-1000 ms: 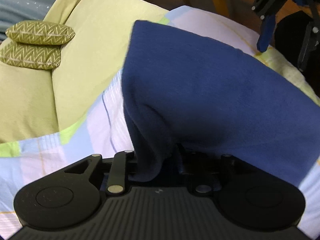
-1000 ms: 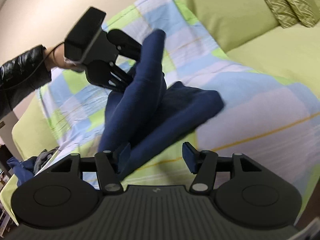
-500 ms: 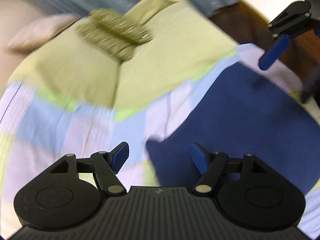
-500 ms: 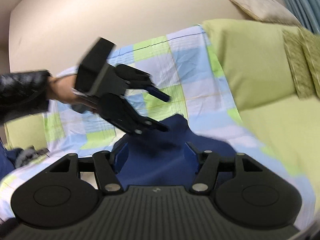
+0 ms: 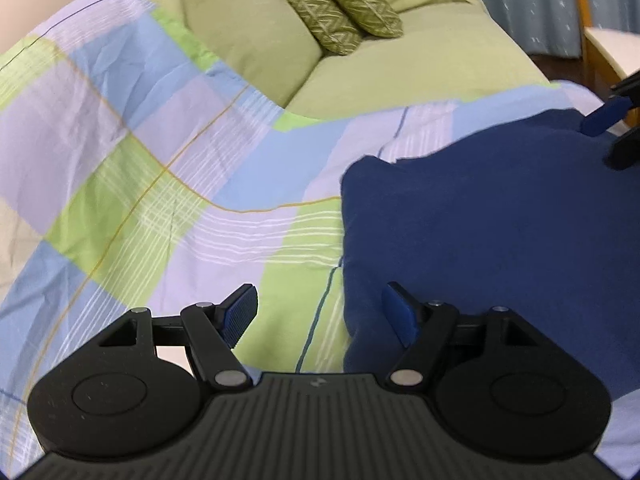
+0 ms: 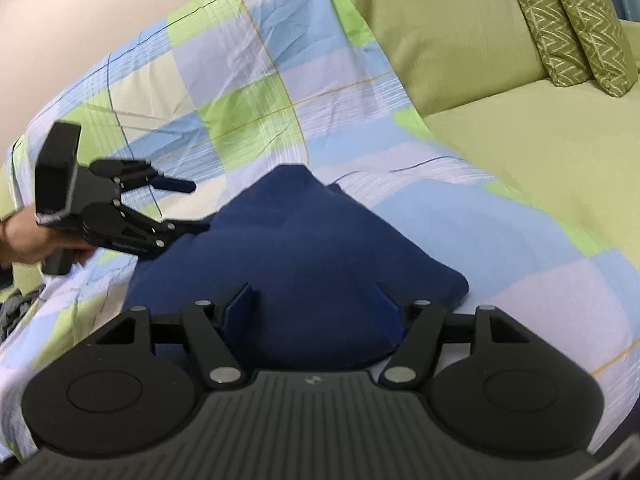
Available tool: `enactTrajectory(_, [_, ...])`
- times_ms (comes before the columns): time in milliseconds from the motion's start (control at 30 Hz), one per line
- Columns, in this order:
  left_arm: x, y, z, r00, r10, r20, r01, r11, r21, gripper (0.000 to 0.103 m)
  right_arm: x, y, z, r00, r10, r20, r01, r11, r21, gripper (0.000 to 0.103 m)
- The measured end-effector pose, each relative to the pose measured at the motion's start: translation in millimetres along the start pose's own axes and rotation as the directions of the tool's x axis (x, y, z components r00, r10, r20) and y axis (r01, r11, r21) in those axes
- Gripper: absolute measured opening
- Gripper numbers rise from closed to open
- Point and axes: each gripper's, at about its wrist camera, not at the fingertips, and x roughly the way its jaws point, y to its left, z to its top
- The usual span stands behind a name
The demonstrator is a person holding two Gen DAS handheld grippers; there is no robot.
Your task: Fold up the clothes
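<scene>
Bed (image 5: 132,184) bears folded navy garment (image 6: 304,264). Left gripper (image 5: 320,314) fingers wide, empty; right gripper (image 6: 316,310) opening, gripping nothing. Lift clear without snagging fold.

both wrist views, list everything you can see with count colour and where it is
garment: 1, navy, folded on the bedspread
bedspread: 1, blue, green and lilac check, over the bed
pillows: 2, plain light green, at the bed's head
cushions: 2, olive zigzag, on the pillows
chair: 1, wooden, beside the bed
left gripper: black, blue pads, open, empty
right gripper: black, blue pads, opening over the garment
hand: 1, holding the left gripper
</scene>
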Motion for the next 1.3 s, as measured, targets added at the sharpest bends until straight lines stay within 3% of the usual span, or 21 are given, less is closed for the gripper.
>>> enactTrajectory(67, [-10, 19, -3, 0.999, -0.042, 0.011, 0.043, 0.992, -0.121, 0.072, -13, 1, -1, 1.0, 0.005, 0.025, -0.005, 0.999, 0.035, 0.063])
enactTrajectory(133, [-20, 38, -10, 0.992, -0.123, 0.016, 0.123, 0.955, -0.269, 0.071, -30, -2, -5, 0.998, 0.014, 0.053, -0.021, 0.993, 0.116, 0.064])
enactTrajectory(167, [-20, 46, -15, 0.985, -0.171, 0.018, 0.167, 0.924, -0.343, 0.07, -36, -4, -10, 0.998, 0.019, 0.063, -0.029, 0.987, 0.159, 0.065])
enactTrajectory(233, [-19, 60, -24, 0.962, -0.271, 0.031, 0.251, 0.837, -0.486, 0.07, -43, -6, -20, 0.997, 0.028, 0.068, -0.043, 0.971, 0.233, 0.066])
enactTrajectory(300, [-4, 70, -29, 0.94, -0.34, 0.037, 0.3, 0.765, -0.57, 0.07, -43, -7, -31, 0.997, 0.045, 0.064, -0.063, 0.951, 0.301, 0.066])
enactTrajectory(400, [16, 77, -30, 0.921, -0.389, 0.031, 0.326, 0.725, -0.606, 0.073, -35, -9, -44, 0.997, 0.064, 0.04, -0.074, 0.926, 0.369, 0.066])
enactTrajectory(500, [39, 86, -32, 0.884, -0.468, 0.015, 0.369, 0.677, -0.636, 0.079, -25, -12, -54, 0.997, 0.076, 0.021, -0.078, 0.898, 0.433, 0.066])
enactTrajectory(667, [78, 99, -47, 0.766, -0.642, 0.021, 0.447, 0.51, -0.735, 0.081, -9, -23, -59, 0.995, 0.094, 0.023, -0.093, 0.876, 0.474, 0.068])
enactTrajectory(767, [92, 98, -53, 0.722, -0.69, 0.052, 0.478, 0.443, -0.758, 0.082, -1, -27, -57, 0.995, 0.1, 0.03, -0.102, 0.861, 0.499, 0.069])
enactTrajectory(900, [98, 92, -57, 0.695, -0.713, 0.093, 0.515, 0.404, -0.756, 0.081, 13, -29, -55, 0.994, 0.101, 0.04, -0.107, 0.843, 0.527, 0.075])
enactTrajectory(967, [98, 87, -60, 0.677, -0.72, 0.155, 0.56, 0.366, -0.743, 0.061, 15, -27, -54, 0.994, 0.094, 0.048, -0.105, 0.839, 0.534, 0.075])
enactTrajectory(1000, [97, 86, -61, 0.674, -0.718, 0.173, 0.568, 0.354, -0.743, 0.057, 16, -26, -53, 0.995, 0.09, 0.045, -0.1, 0.842, 0.531, 0.075])
enactTrajectory(1133, [75, 78, -72, 0.721, -0.643, 0.257, 0.581, 0.36, -0.73, 0.045, 19, -25, -46, 0.996, 0.086, 0.009, -0.079, 0.866, 0.493, 0.041])
enactTrajectory(1200, [58, 74, -77, 0.746, -0.599, 0.292, 0.578, 0.364, -0.731, 0.042, 16, -25, -40, 0.994, 0.105, 0.004, -0.094, 0.875, 0.475, 0.033])
enactTrajectory(1267, [21, 65, -84, 0.785, -0.528, 0.323, 0.564, 0.397, -0.724, 0.041, 12, -18, -30, 0.993, 0.116, -0.003, -0.103, 0.895, 0.434, 0.03])
enactTrajectory(1300, [11, 63, -86, 0.795, -0.51, 0.328, 0.559, 0.406, -0.723, 0.04, 10, -13, -23, 0.992, 0.128, -0.006, -0.115, 0.907, 0.405, 0.029])
